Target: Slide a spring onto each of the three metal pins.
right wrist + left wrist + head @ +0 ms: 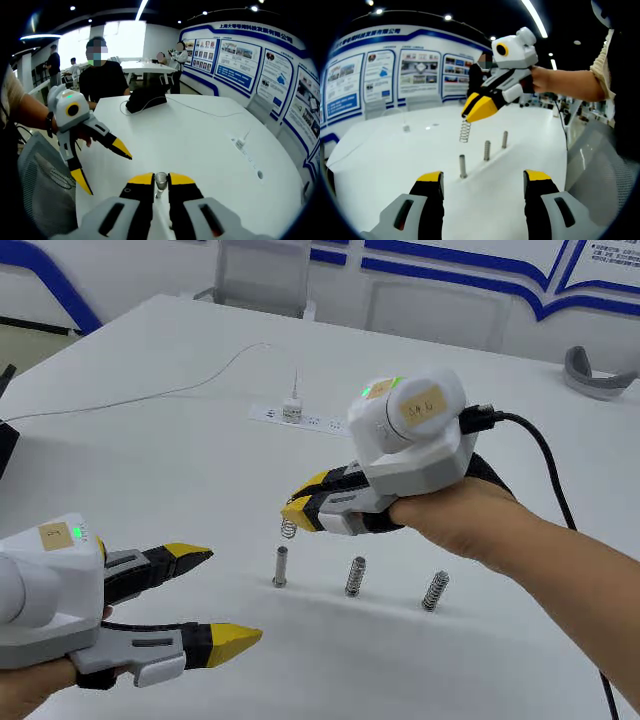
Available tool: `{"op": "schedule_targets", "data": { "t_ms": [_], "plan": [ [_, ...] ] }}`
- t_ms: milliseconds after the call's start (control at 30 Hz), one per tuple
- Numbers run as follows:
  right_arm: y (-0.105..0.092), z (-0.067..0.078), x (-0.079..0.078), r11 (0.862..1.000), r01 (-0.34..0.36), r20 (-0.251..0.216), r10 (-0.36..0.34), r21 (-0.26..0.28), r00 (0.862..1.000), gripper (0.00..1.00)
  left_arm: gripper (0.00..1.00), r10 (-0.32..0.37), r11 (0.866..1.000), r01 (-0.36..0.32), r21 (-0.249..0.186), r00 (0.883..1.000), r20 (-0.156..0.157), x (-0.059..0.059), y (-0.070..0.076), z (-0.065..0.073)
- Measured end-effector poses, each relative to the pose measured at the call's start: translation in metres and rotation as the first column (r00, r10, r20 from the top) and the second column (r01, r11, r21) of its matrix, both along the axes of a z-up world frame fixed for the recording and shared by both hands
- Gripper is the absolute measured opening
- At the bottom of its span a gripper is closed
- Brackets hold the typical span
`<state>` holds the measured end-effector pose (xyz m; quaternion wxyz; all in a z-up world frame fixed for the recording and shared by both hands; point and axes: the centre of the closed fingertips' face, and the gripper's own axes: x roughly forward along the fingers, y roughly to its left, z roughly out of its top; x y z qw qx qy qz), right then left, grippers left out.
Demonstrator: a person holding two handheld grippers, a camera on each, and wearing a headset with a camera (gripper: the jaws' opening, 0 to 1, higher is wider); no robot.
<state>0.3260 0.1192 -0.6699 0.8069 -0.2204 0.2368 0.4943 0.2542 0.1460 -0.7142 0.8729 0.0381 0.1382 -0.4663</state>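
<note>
Three metal pins stand in a row on the white table (150, 450). The left pin (280, 566) (463, 166) is bare. The middle pin (355, 576) (487, 150) and the right pin (435, 590) (505, 139) each carry a spring. My right gripper (298, 512) (472, 114) (160, 178) is shut on a third spring (288, 528) (465, 131) (160, 181), which hangs just above and slightly behind the bare pin. My left gripper (225, 598) (484, 177) (107, 172) stands open to the left of the pins, holding nothing.
A white power strip (300, 420) with a plugged charger and a thin cable lies behind the pins. A grey band-shaped object (600, 375) rests at the far right edge. A black object (145, 101) sits at the table's far end, with people beyond it.
</note>
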Motion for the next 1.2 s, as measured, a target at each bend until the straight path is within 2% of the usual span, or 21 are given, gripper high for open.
{"op": "schedule_targets", "data": {
  "t_ms": [200,567,1200],
  "plan": [
    [0.001,-0.008,0.007,1.0,0.007,-0.034,-0.008,-0.008,0.999,0.12,0.65,0.002,1.0,-0.002,0.001,1.0,-0.003,0.0,0.001,-0.001],
    [0.001,-0.023,0.008,1.0,0.002,-0.085,-0.004,-0.031,0.996,0.12,0.65,0.002,1.0,-0.002,0.008,1.0,-0.011,0.0,0.001,-0.003],
    [0.003,-0.039,0.009,0.999,-0.003,-0.121,-0.003,-0.053,0.993,0.12,0.65,0.008,1.0,-0.007,0.012,1.0,-0.02,0.0,0.002,-0.006]
  ]
}}
